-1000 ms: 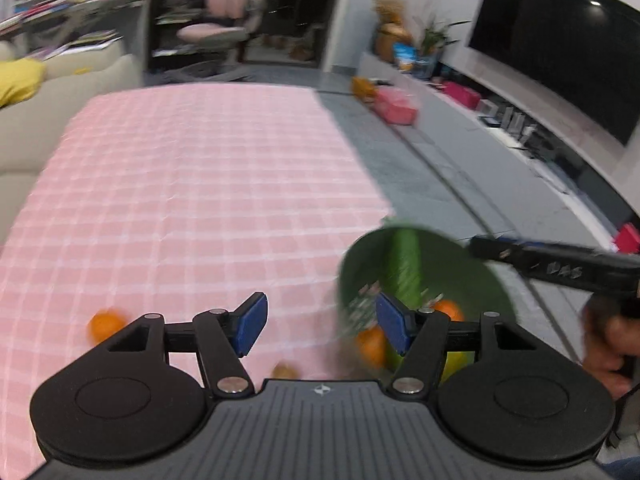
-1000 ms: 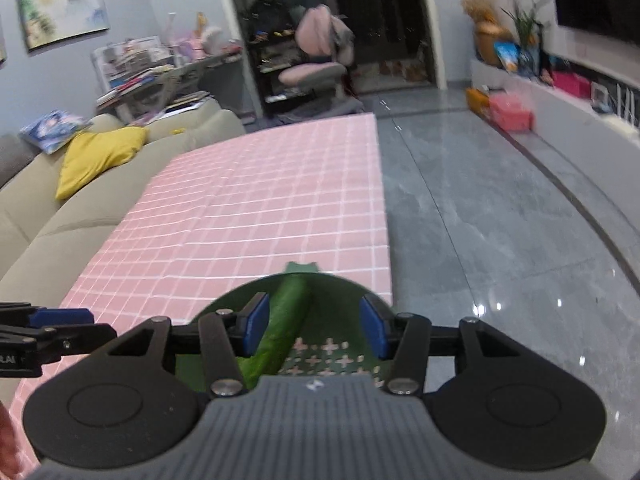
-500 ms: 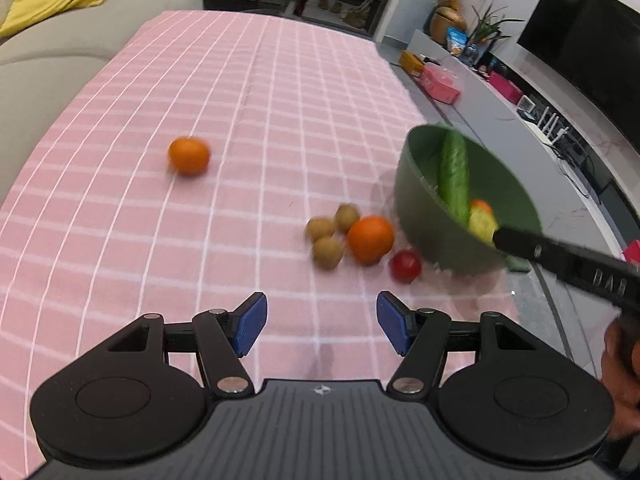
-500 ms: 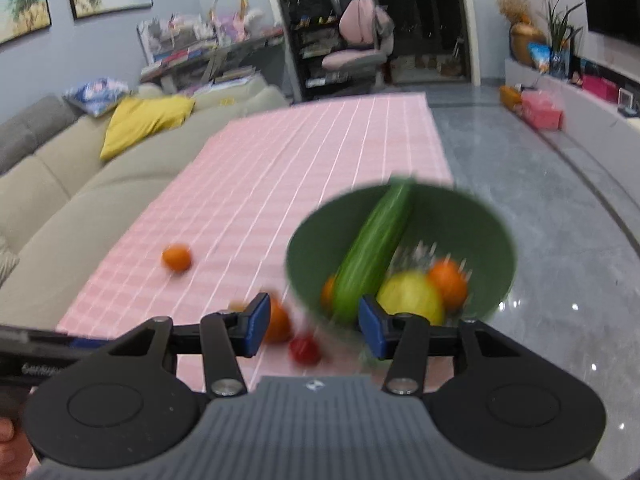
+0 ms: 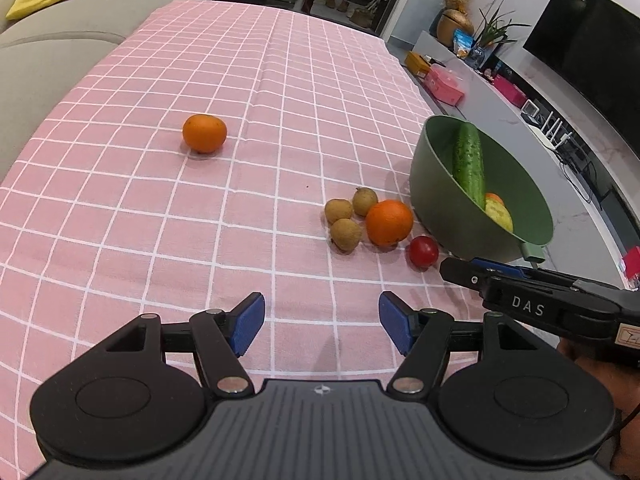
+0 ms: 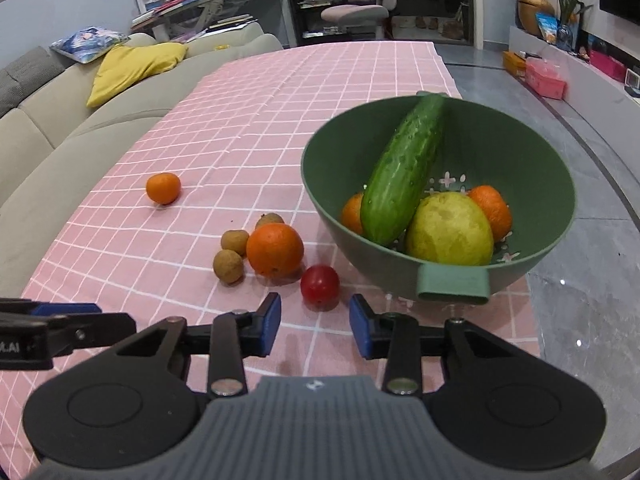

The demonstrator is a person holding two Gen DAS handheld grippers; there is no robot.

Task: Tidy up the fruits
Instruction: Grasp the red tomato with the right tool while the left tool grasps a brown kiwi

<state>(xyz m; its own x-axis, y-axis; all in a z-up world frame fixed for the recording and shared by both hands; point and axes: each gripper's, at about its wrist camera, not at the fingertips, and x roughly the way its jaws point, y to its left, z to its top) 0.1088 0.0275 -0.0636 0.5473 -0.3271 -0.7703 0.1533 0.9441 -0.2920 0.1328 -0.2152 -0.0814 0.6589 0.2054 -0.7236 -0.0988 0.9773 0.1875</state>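
A green colander bowl (image 6: 520,152) stands at the table's right edge, holding a cucumber (image 6: 404,172), a yellow-green fruit (image 6: 448,230) and two oranges (image 6: 490,208). Left of the bowl (image 5: 440,184) lie an orange (image 6: 275,249), three brown longans (image 6: 228,266) and a red tomato (image 6: 320,287). A tangerine (image 5: 204,133) sits alone further left. My right gripper (image 6: 315,320) is closing, with nothing between its jaws and the tomato just ahead of them. My left gripper (image 5: 322,316) hangs wide open and empty over bare cloth, short of the orange (image 5: 389,222).
The pink checked tablecloth (image 5: 160,208) covers the table. A beige sofa (image 6: 60,128) with a yellow cushion runs along its left side. Grey floor and a TV bench (image 5: 520,108) lie to the right, close beyond the bowl.
The bowl, close under the right gripper and then blurred in motion, now stands still further ahead on the table. Both views have tipped down onto the fruits. The right jaws have narrowed.
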